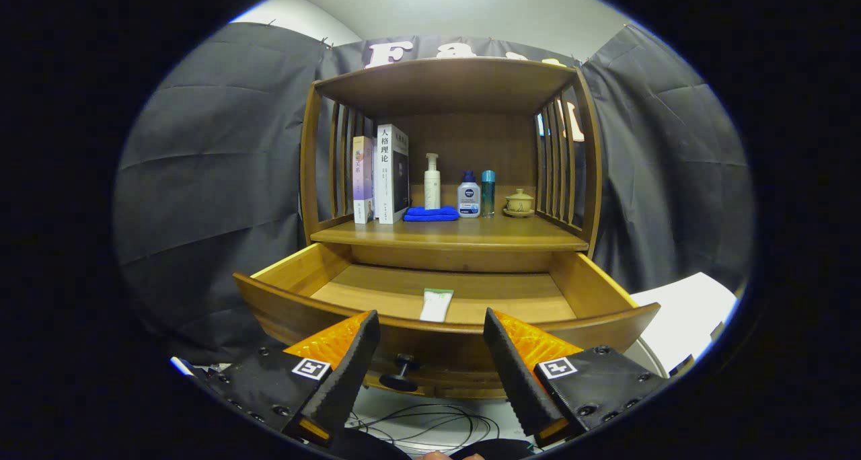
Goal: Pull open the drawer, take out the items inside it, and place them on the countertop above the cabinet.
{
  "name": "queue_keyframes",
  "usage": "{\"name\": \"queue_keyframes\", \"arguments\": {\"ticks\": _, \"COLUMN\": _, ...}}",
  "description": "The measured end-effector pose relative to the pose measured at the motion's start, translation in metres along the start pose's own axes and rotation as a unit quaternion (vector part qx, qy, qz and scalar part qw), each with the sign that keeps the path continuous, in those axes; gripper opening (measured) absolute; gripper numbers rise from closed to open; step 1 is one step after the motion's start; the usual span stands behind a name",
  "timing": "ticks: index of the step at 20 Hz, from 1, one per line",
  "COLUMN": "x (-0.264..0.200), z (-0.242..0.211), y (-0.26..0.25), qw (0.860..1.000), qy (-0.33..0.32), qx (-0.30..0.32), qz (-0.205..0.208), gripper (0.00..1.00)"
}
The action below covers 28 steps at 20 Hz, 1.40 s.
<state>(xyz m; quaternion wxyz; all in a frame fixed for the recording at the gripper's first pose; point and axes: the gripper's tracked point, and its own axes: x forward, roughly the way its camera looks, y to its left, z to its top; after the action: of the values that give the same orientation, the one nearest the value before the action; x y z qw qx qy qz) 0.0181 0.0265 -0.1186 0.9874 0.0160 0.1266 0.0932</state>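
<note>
White tube (pixel 436 304) lengthwise in open drawer (pixel 605 297)

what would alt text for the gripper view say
A wooden drawer stands pulled open with a small white tube lying inside, just beyond the open gripper. On the countertop above sit books, bottles and a blue cloth.

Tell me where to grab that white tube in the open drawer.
Best guess: bring the tool, open now, down from above and pinch the tube across its narrow width at mid-body. It lies flat on the drawer floor behind the front panel, blocking a level approach.
</note>
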Motion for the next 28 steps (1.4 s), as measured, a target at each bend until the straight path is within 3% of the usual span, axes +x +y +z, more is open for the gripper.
{"name": "queue_keyframes", "arguments": {"ticks": 7, "x": 0.044, "z": 0.052, "y": -0.019, "qw": 0.999, "qy": 0.032, "qx": -0.022, "qz": 0.001, "gripper": 0.97}}
{"name": "queue_keyframes", "arguments": {"ticks": 11, "x": 0.082, "z": 0.057, "y": -0.013, "qw": 0.994, "qy": 0.098, "qx": -0.027, "qz": 0.038, "gripper": 0.97}}
{"name": "queue_keyframes", "arguments": {"ticks": 15, "x": 0.121, "z": 0.041, "y": -0.003, "qw": 0.979, "qy": 0.187, "qx": -0.027, "qz": 0.073, "gripper": 0.97}}
{"name": "queue_keyframes", "arguments": {"ticks": 20, "x": 0.156, "z": 0.024, "y": -0.012, "qw": 0.961, "qy": 0.262, "qx": -0.058, "qz": 0.065, "gripper": 0.97}}
{"name": "queue_keyframes", "arguments": {"ticks": 28, "x": 0.189, "z": -0.015, "y": -0.006, "qw": 0.930, "qy": 0.360, "qx": -0.029, "qz": 0.070, "gripper": 0.97}}
